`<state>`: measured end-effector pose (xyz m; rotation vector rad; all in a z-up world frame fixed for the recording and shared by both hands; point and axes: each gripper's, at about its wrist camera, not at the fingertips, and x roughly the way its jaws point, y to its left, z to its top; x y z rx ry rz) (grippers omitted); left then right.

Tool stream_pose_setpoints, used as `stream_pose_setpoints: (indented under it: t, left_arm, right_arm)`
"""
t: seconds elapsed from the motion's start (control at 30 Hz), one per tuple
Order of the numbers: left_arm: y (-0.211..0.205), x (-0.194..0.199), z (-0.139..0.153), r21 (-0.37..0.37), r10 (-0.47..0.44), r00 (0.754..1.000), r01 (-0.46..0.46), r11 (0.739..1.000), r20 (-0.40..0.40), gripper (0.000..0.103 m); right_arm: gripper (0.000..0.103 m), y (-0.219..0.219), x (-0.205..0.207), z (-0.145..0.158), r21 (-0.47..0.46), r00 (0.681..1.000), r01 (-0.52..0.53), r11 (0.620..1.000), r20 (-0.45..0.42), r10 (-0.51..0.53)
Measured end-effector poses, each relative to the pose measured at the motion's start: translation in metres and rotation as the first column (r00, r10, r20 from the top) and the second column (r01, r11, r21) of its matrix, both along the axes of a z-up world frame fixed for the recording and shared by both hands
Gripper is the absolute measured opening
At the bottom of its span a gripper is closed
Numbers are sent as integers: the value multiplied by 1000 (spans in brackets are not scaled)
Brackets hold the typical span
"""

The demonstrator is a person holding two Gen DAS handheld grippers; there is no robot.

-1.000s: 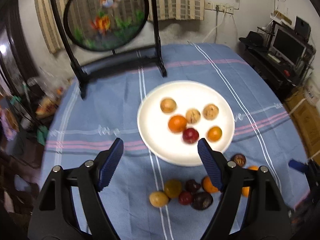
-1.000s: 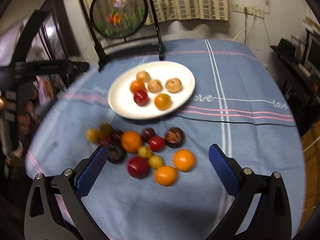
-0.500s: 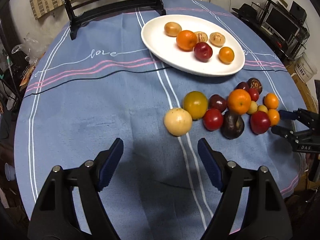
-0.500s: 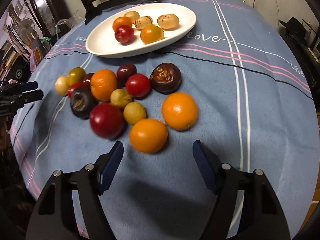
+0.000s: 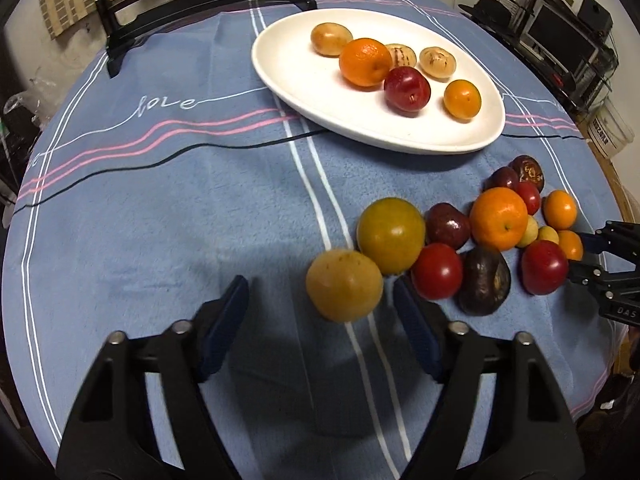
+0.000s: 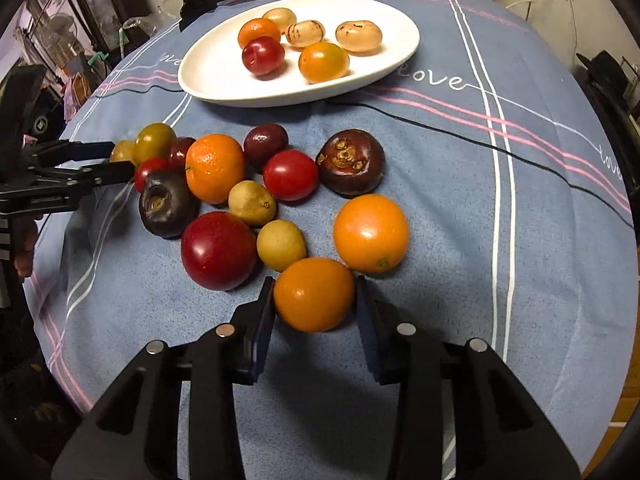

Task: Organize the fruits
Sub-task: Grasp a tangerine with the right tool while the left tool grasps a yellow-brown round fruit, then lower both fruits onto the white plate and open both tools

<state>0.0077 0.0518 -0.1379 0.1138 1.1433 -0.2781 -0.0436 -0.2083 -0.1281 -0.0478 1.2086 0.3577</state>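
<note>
The desk [image 5: 160,208], under a blue striped cloth, carries a white plate [image 6: 208,76] at the far side with six fruits on it, and nearer the camera a loose cluster of fruit on the cloth. The right hand-held gripper [image 6: 316,316] sits at the near edge of that cluster; its jaws have just been closing and now flank an orange [image 6: 314,294], pads at or almost at its sides. The plate lies straight ahead beyond the cluster, so the carry likely goes up and forward. The left hand-held gripper [image 5: 320,320] has also just been closing but stands apart, a yellow fruit [image 5: 344,286] between its pads, nearer the right one and untouched.
</note>
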Motion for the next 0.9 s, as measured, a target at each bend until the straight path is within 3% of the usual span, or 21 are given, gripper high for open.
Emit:
stream_pose_setpoints:
  t: [0.07,0.1,0.17,0.4,0.6,0.77,0.9]
  left_arm:
    - [-4,3,-3,-20,-38,999,38,999,-19,43]
    - [-8,3,-2,-25,-64,998,63,998,-19,40]
    - [-11,2,-2,-4,-81,997,81,997,-7,40]
    - [-3,-2,4,-53,-69,997,68,996,-24,39]
    - [4,-1,42,-86,-55,998,57,995,28,39]
    - [-5,29,83,-128,-24,994,38,991,105,39]
    - [-23,65,106,-112,3,988,15,994,153,39]
  right_arm:
    - [39,-2,-1,1,9,1000,7,1000,-6,-7]
    - [39,-3,-3,2,10,1000,7,1000,-7,-7]
    - [39,-5,-4,4,15,1000,11,1000,-9,-11]
    - [39,-12,-10,7,30,999,39,999,-18,-38]
    - [39,-13,-8,22,57,999,35,998,-9,-34]
    - [39,-5,23,58,73,996,-2,997,92,-5]
    - [39,3,62,89,91,982,-38,995,187,21]
